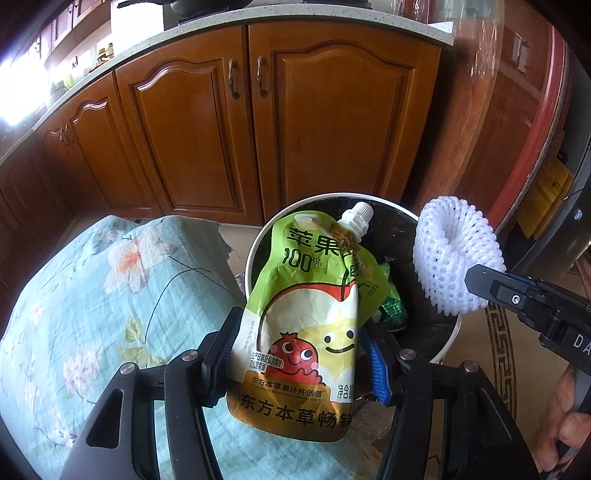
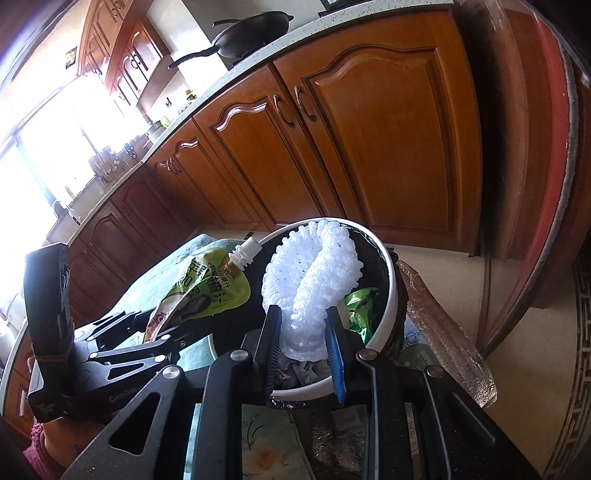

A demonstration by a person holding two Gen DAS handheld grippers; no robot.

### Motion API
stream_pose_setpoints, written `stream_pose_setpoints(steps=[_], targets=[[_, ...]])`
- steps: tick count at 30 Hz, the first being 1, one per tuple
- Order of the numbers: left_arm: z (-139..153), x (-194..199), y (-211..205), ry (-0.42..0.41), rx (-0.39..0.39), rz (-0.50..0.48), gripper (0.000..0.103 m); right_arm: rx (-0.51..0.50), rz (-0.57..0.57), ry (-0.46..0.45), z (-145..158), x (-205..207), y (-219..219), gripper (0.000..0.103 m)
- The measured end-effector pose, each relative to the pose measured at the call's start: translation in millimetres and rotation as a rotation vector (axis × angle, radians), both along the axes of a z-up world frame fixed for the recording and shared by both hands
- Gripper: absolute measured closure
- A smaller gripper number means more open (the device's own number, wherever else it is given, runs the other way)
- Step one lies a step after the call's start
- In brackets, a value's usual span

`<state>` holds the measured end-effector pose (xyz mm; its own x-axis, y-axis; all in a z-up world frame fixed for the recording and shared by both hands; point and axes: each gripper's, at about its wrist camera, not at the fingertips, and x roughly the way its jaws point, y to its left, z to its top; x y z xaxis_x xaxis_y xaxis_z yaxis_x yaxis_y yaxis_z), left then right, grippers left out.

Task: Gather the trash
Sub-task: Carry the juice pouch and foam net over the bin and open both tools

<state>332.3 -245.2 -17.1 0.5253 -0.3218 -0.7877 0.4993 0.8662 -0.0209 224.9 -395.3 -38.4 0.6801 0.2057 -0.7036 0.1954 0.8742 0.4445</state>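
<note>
I am holding the left tool (image 1: pixel 299 354) clamped on a green juice pouch (image 1: pixel 306 295), its two pads pressing the pouch's lower half from either side. The pouch is standing upright between the pads, its white screw spout (image 1: pixel 356 218) pointing up and to the far right, and its upper part is hanging over the near left rim of the round white trash bin (image 1: pixel 258 243). In the right wrist view the same pouch (image 2: pixel 207 284) is showing to the left of the bin (image 2: pixel 388 306), its spout just at the rim.

I am holding the right tool (image 2: pixel 301 350) clamped on a white foam fruit net (image 2: pixel 314 273), which is pinched at its narrow lower end and is fanning out above the pads. The net is hovering over the bin's dark opening; from the left wrist view it (image 1: pixel 456 258) is sitting above the bin's right rim, gripped by the black fingers coming in from the right.

Inside the bin, which is lined with a black bag, a crumpled green wrapper (image 2: pixel 360 310) is lying to the right of the net. The bin is standing beside a surface draped in a pale blue floral cloth (image 1: pixel 92 295). Wooden cabinets (image 1: pixel 221 129) under a speckled counter (image 1: pixel 166 40) are filling the far side, and a black pan (image 2: pixel 251 33) is resting on it. A person's fingers (image 1: pixel 572 432) are showing at the near right edge.
</note>
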Motion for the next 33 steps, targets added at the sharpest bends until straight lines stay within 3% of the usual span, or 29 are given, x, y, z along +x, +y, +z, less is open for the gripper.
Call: stream_pose_setpoints(steps=[33], targets=[[-13.2, 25.0, -21.6, 0.058, 0.081, -0.001, 0.044, 0.033, 0.034, 0.054, -11.0, 31.0, -4.0, 0.076]])
